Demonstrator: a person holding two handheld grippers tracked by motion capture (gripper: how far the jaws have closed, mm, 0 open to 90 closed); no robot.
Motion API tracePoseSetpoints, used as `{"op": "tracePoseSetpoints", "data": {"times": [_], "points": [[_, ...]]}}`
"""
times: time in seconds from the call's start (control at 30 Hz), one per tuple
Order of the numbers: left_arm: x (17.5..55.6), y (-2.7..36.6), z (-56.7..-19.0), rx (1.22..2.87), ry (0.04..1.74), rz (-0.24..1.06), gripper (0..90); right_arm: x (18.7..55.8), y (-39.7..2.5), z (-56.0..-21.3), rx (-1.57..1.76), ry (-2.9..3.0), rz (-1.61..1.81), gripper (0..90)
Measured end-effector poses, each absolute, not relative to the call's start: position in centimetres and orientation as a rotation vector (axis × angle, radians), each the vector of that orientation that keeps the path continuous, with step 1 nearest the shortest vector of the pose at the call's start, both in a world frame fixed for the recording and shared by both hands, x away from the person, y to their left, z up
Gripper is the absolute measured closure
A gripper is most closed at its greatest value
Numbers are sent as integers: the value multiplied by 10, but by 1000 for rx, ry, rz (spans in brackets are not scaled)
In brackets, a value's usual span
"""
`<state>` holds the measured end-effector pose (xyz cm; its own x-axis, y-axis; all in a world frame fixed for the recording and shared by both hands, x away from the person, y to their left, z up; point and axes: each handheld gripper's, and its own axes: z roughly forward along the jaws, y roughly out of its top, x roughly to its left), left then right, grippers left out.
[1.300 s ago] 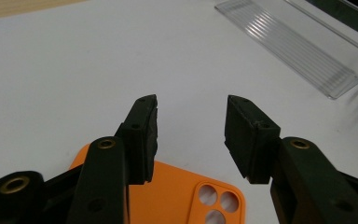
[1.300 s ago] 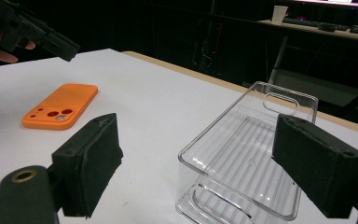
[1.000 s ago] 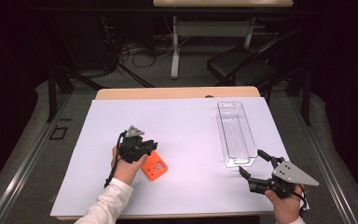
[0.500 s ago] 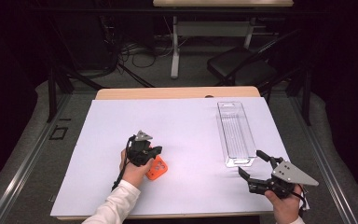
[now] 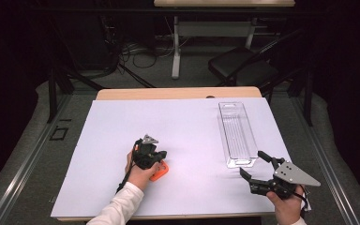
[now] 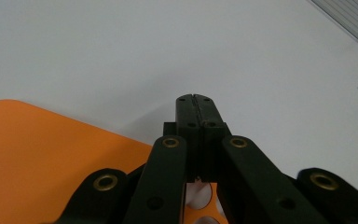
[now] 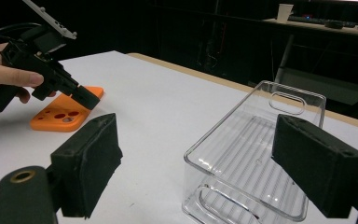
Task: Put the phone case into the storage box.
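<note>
A flat orange plastic piece (image 5: 160,172) with rounded corners and several holes lies on the white table sheet, near the front left of centre. My left gripper (image 5: 158,155) hovers just over its far edge, jaws pressed together with nothing between them. In the left gripper view the shut tips (image 6: 196,100) point past the orange piece (image 6: 37,154) onto bare white sheet. My right gripper (image 5: 252,164) is open near the front right, just short of a clear plastic bin (image 5: 236,133). In the right gripper view its wide jaws (image 7: 205,163) frame the bin (image 7: 261,154), the orange piece (image 7: 65,114) and the left gripper (image 7: 87,99).
The white sheet (image 5: 122,131) covers most of a wooden table whose bare far edge (image 5: 178,93) shows. The clear bin is empty and lies lengthwise toward the back. A dark chair (image 5: 243,70) and cables stand on the floor beyond the table.
My left gripper has shifted right and nearer, from beside the orange piece to over its far edge. The right gripper, the bin and the orange piece have stayed put.
</note>
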<state>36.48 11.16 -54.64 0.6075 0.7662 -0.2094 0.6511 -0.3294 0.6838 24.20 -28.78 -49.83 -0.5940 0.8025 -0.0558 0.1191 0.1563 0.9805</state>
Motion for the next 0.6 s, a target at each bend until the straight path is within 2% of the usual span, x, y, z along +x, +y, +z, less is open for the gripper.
{"op": "tracePoseSetpoints", "data": {"times": [0.6], "points": [[365, 107, -554, 2102, 1118, 168, 900, 242, -288, -498, 877, 1841, 1477, 142]]}}
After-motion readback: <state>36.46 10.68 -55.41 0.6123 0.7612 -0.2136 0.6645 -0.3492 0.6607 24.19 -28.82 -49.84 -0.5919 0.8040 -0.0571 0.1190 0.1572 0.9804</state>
